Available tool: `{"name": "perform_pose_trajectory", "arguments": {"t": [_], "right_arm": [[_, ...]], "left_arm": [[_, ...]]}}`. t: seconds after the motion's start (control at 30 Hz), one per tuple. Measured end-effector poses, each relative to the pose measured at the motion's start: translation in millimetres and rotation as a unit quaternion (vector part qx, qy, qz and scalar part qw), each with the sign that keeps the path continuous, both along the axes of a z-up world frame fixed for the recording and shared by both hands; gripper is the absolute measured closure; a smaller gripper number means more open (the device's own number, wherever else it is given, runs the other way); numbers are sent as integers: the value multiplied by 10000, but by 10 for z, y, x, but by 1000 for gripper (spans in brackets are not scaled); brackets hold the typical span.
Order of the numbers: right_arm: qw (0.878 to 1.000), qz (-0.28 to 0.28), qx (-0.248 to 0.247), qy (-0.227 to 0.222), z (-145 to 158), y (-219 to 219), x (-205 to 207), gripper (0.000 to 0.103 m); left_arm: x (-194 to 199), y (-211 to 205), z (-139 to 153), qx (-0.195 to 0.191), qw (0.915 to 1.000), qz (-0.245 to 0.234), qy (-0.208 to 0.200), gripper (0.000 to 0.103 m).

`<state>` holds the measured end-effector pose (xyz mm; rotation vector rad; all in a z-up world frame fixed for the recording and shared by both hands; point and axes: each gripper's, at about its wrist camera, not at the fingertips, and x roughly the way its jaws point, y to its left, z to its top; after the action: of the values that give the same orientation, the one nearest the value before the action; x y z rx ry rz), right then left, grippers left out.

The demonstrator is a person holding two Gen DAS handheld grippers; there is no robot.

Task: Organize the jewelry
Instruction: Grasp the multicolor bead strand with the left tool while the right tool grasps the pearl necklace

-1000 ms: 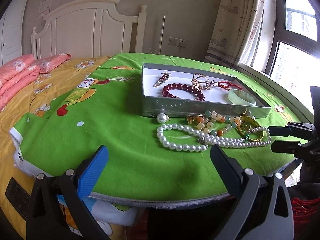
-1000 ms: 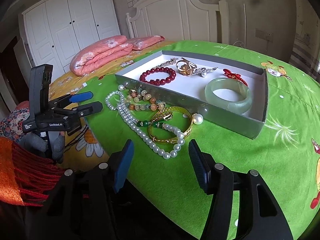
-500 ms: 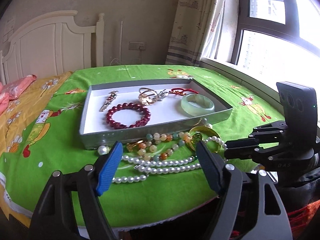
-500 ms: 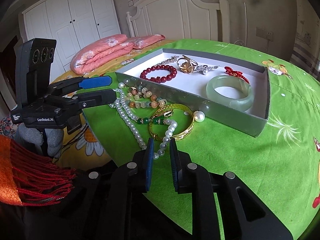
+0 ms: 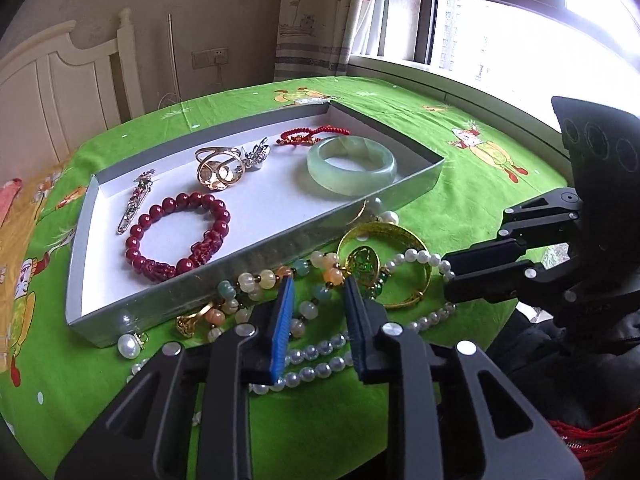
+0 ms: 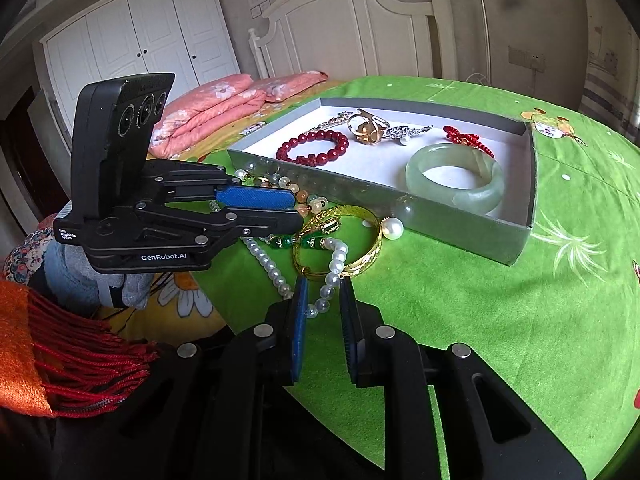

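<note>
Both of your grippers have crept in on the pile since a second ago. Your left gripper sits part-closed over the multicolored bead bracelet, nothing pinched yet. Your right gripper is narrowed around the pearl necklace where it crosses the gold bangle; can't tell if it actually has a grip. Those strands are light, floppy, slippery and tangled, so I'd say pinch one strand and lift slowly. Behind them, the gray tray already holds a red bead bracelet, jade bangle, gold ring, brooches and a red cord.
</note>
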<state>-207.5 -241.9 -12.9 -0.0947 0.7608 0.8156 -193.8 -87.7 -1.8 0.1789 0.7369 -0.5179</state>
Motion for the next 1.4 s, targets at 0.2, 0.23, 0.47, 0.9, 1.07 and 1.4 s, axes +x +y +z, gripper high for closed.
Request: {"name": "perform_pose_trajectory", "arguments": {"t": [0.2,0.23,0.47,0.9,1.07,1.4], "right_arm": [[9999,-7,129,112,-13,-23,28,85],[9998,-9,154,132,-16,-31,32,85],[9999,7,102,-85,15,-18,-31,94],[9943,-85,377,-997,471,-35,-201,94],[9912,-103,441,-1242,663,-40,-248,94],[9862,-266,512,-1552,911,-89,-250,94]], "left_arm": [[17,26,-14,39,9998,-179,-1,79],[11,7,-12,103,9998,-181,-16,80],[-13,70,5,-566,9982,-156,97,94],[-196,492,723,-1027,9912,379,-738,94],[-240,507,829,-1038,9900,384,-870,94],[-302,437,889,-748,9904,474,-1065,94]]}}
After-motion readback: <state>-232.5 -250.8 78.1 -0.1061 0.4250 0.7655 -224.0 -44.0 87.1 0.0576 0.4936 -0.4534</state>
